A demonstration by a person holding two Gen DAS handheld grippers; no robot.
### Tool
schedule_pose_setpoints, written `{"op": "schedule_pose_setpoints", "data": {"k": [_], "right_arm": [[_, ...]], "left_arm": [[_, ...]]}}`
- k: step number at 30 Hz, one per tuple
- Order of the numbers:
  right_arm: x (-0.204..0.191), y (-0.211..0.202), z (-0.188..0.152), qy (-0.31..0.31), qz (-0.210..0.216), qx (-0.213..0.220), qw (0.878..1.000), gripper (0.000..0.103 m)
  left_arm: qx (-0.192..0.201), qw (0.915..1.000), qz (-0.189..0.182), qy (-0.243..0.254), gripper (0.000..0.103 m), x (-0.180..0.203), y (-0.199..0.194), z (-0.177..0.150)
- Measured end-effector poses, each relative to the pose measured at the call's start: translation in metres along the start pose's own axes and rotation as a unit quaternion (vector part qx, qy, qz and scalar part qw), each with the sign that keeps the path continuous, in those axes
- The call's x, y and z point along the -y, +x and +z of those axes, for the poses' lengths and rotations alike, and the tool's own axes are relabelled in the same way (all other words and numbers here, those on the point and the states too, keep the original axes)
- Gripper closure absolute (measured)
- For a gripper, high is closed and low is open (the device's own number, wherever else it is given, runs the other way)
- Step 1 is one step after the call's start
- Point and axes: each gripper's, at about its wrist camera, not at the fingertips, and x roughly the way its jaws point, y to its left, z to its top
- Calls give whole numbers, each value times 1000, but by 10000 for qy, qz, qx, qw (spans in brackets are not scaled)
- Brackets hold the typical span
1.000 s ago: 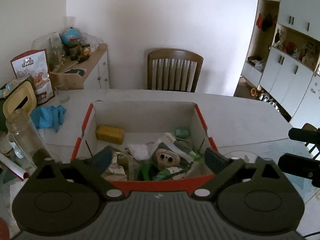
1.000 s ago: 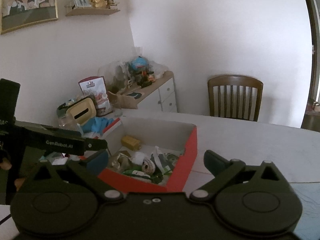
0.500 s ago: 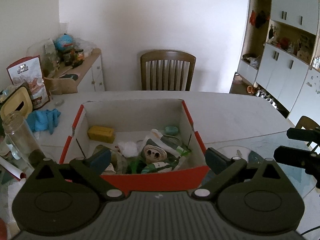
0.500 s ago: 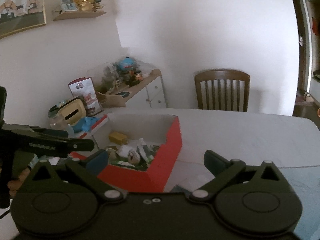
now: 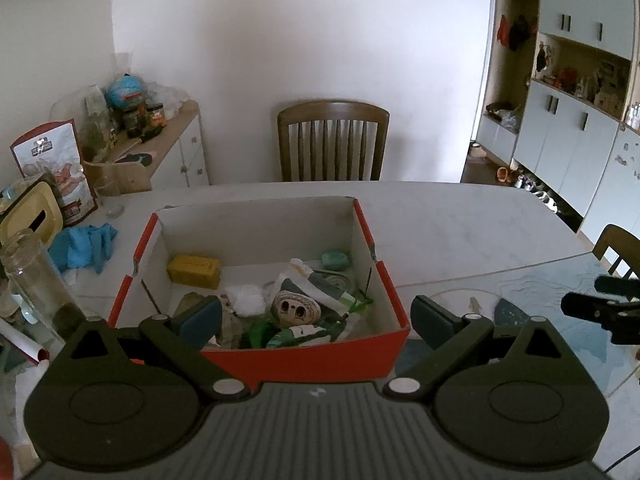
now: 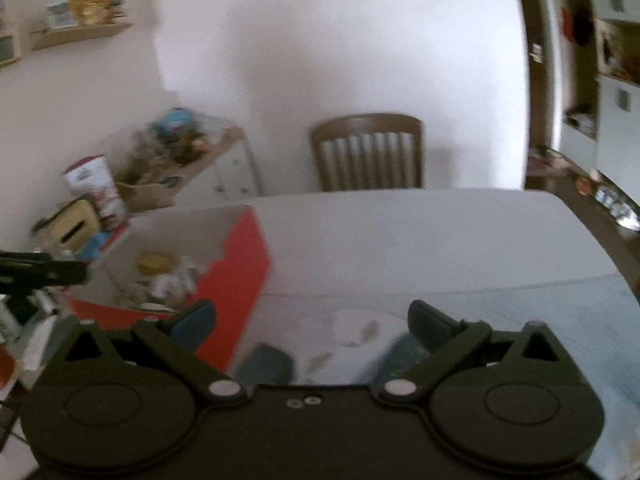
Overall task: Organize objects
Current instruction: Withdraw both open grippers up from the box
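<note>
Left wrist view: left gripper spread wide and holding nothing, hovering at the near red wall of the open box in the lower centre of the frame. Inside, a loose heap: yellow block at the back left, teal lump at the back right, white wad, a round woven piece with two dark spots, and green-and-white packets pressed toward the near wall. Blue gloves outside on the table, left of the box; glass jar at the far left edge; tip of the right gripper's frame at the right edge. Right wrist view, blurred by motion: right gripper likewise gaping and empty, over a glossy blue-patterned mat in the lower half, box at middle left. Unclear from one glance whether the heap is being filled or emptied, so no single target to name. For any pick from that pile: descend straight, straddle one piece only, close on its narrow side, keep clear of the cardboard walls, and steady the box with the free tool if it slides.
</note>
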Motion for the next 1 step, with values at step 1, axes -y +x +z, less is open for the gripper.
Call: {"op": "schedule_pose_setpoints", "data": {"k": [1], "right_arm": [[7,2,-3,44,-122,-32,9999,1]], "left_arm": [[-10,10000,-34,-17,2,1,0,0]]}}
